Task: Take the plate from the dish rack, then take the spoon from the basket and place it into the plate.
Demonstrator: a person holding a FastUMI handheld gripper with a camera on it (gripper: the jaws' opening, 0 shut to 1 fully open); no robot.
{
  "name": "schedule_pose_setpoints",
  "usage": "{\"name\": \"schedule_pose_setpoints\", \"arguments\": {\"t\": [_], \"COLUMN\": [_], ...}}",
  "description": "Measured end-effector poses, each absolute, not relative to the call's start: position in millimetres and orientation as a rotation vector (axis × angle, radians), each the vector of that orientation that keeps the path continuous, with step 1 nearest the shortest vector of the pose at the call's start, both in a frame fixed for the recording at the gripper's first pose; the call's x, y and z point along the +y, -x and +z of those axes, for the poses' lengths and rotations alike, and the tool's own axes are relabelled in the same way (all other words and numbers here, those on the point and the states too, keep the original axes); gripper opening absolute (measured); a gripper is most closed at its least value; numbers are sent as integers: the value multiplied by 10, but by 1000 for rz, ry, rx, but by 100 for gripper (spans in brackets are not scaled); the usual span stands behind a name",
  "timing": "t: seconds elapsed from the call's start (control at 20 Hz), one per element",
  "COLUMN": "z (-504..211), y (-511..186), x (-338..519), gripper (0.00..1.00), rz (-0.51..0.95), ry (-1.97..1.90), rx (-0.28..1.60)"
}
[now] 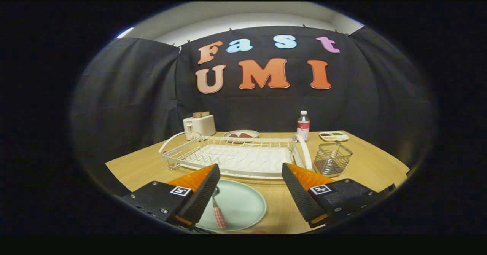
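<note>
claw point(251, 192) wide open, empty | spoon point(218, 211) on plate point(243, 205), between fingers (bowl seemingly part hidden)

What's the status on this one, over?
Gripper open, holding nothing. Spoon lies on the plate, between the fingers. Dish rack and basket beyond. Nothing in the way.

one finger of the hand-held gripper point(251, 194) hides the plate's point(243, 203) near-left rim (spoon point(218, 209) bowl partly too).
</note>
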State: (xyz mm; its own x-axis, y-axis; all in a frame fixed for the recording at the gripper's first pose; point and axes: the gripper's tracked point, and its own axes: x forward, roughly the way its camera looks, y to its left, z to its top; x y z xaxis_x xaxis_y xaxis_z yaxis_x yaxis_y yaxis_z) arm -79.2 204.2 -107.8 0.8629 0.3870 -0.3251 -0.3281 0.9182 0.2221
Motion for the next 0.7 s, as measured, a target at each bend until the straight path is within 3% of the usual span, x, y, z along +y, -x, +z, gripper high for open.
{"name": "schedule_pose_setpoints", "arguments": {"t": [0.7], "z": [-495], "y": [181], "x": [932], "gripper": [97], "rz": [156], "ry": [-126], "rx": [288]}}
